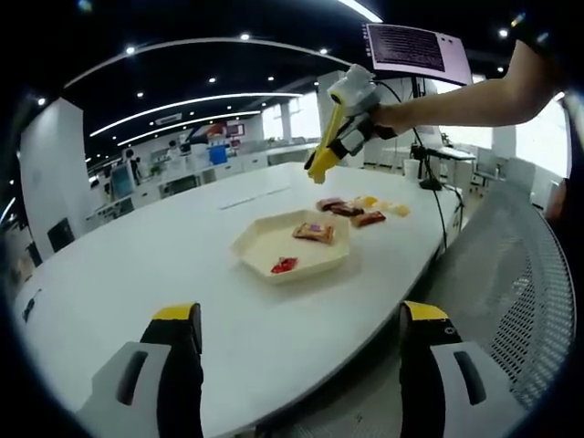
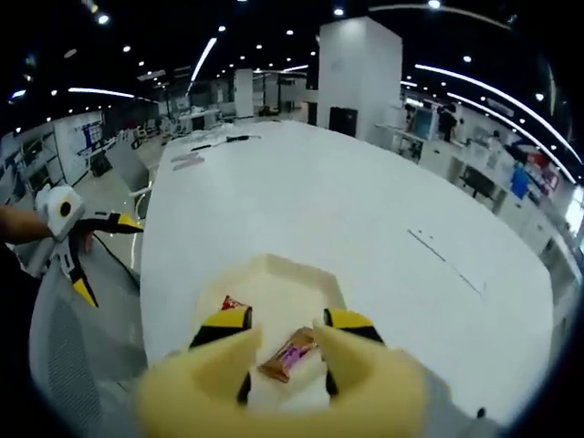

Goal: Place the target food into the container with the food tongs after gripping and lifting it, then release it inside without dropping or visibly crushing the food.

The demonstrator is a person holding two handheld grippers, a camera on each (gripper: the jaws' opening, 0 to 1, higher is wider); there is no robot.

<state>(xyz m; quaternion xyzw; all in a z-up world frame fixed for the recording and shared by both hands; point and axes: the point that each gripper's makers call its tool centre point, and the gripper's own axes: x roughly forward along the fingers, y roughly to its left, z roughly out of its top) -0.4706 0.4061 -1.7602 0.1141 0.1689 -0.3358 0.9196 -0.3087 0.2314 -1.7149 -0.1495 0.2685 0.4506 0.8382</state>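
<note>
A cream hexagonal tray [image 1: 265,245] lies on the white table [image 1: 137,265]. In it are an orange-pink snack packet [image 1: 313,233] and a small red piece [image 1: 284,265]. Several more packets [image 1: 360,212] lie just beyond the tray. My left gripper [image 1: 301,318] stands open at the near table edge, empty. A hand holds my right gripper [image 1: 339,137] above the far side of the tray, shut on yellow food tongs [image 1: 321,164]. In the right gripper view the tong arms [image 2: 246,365] flank the packet [image 2: 290,354] lying in the tray [image 2: 274,274] below; nothing is between them.
A grey mesh chair [image 1: 520,274] stands at the table's right edge, with a black cable [image 1: 438,196] hanging behind. The left gripper [image 2: 102,255] is off the table's left side over the chair [image 2: 64,356]. Broad bare tabletop [image 2: 365,219] stretches beyond the tray.
</note>
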